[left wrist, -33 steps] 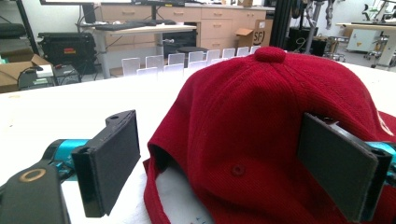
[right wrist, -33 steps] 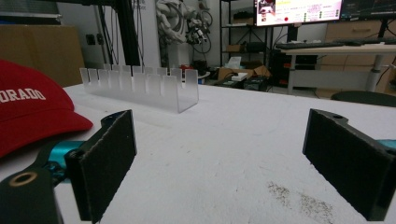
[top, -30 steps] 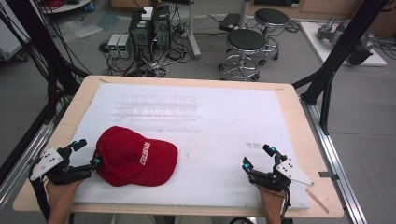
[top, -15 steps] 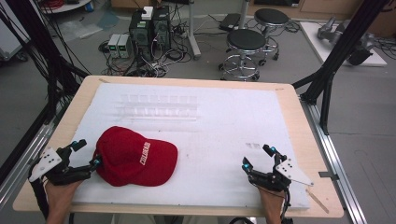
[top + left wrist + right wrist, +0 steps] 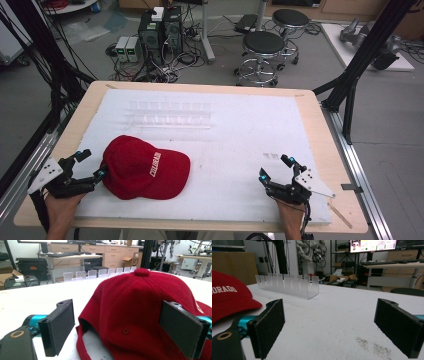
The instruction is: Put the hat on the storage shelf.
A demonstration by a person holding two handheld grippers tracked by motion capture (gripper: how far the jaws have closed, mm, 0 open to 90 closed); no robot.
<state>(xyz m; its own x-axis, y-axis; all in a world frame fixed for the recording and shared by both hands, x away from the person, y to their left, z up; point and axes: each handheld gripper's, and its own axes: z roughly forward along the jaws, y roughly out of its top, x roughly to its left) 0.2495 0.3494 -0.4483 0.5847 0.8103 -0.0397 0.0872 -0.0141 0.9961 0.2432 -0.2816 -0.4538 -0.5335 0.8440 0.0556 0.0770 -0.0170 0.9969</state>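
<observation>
Cap on table, back edge between wide-spread jaws of left tool. Right tool wide, empty. Risk: soft fabric buckles, slides away.

Wooden counter under a white mat; on the mat, red cap near the front left corner, clear slotted rack toward the far edge, left of centre.
</observation>
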